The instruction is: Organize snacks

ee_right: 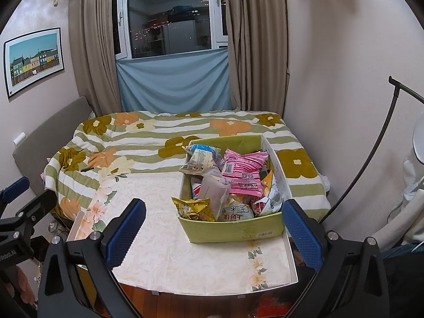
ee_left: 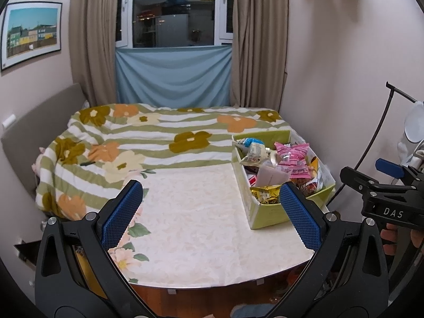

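Observation:
A green cardboard box (ee_right: 233, 229) full of snack packets stands on the table's right side; it also shows in the left wrist view (ee_left: 267, 214). On top lie a pink packet (ee_right: 245, 172), a gold packet (ee_right: 194, 208) and a pale packet (ee_right: 197, 160). My left gripper (ee_left: 212, 209) is open and empty, held above the table's near edge, left of the box. My right gripper (ee_right: 214, 224) is open and empty, just in front of the box. The right gripper also shows at the right edge of the left wrist view (ee_left: 384, 185).
The table (ee_right: 164, 251) has a pale floral cloth and a white raised edge. Behind it lies a bed with a green-striped flower blanket (ee_right: 137, 137). A wall is close on the right, with a black lamp stand (ee_right: 371, 153). Curtains and a window are at the back.

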